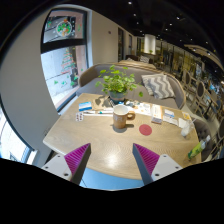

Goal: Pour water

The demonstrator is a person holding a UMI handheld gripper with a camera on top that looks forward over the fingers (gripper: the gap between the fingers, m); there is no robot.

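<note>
A tan mug (121, 118) with a handle stands near the middle of the wooden table (100, 140), well beyond my fingers. Just to its right lies a small red round coaster (145, 129). My gripper (112, 160) hovers over the table's near edge, open, with its magenta pads (77, 155) spread wide and nothing between them. I see no bottle or jug in the fingers.
A potted green plant (118, 85) stands behind the mug. A blue-and-white box (85, 106) lies at the far left, and white packets (168, 117) sit at the far right. A grey sofa (150, 85) with a striped cushion is beyond the table. A window is on the left.
</note>
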